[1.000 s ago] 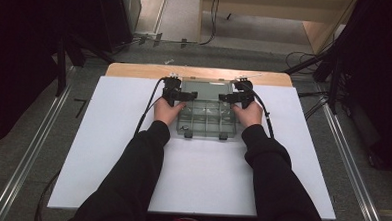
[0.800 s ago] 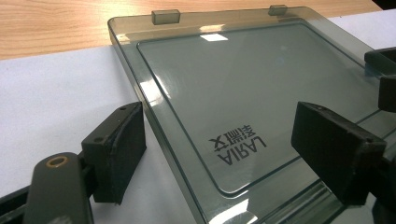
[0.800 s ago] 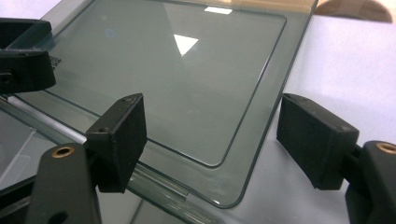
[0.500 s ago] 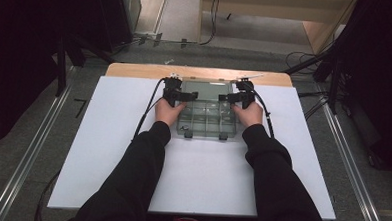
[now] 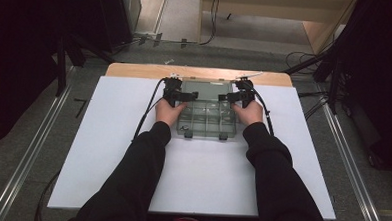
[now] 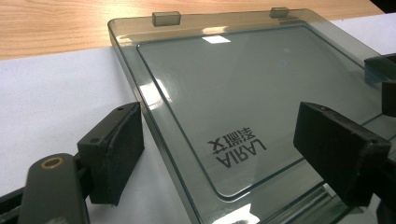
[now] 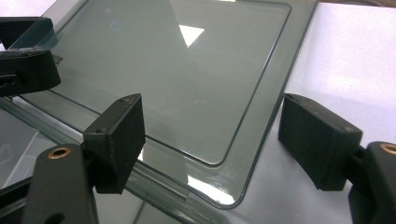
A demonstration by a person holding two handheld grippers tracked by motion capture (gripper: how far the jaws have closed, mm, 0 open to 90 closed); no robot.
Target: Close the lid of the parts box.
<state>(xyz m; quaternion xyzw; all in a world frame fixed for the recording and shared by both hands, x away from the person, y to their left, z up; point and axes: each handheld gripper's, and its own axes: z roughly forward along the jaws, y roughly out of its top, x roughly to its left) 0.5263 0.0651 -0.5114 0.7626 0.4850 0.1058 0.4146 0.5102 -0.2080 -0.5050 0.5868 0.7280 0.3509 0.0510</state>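
- Little has moved since the earlier frames: both hands stay at the box's far corners, shifted only slightly.
- A clear compartment box (image 5: 206, 118) lies at the middle of the white table (image 5: 107, 151), toward 12 o'clock from the person, with its lid (image 6: 243, 102) swung open and lying flat beyond the tray, reaching to the wooden strip (image 5: 135, 70).
- Seen from above, the left gripper (image 5: 177, 94) sits at the box's 10 o'clock corner and the right gripper (image 5: 240, 96) at its 2 o'clock corner.
- In the left gripper view its jaws are spread wide, straddling the lid's side edge and pinching nothing; one pad rests over the table, the other over the lid.
- In the right gripper view the jaws are likewise spread, one over the hinge side, one over the table beyond the lid's rounded corner.
- My judgement: the step in hand is handling the lid, either just laid open or about to be closed.
- Closing would call for both pairs of jaws to pinch the lid's edges evenly and swing it toward 6 o'clock, keeping the tray from sliding.
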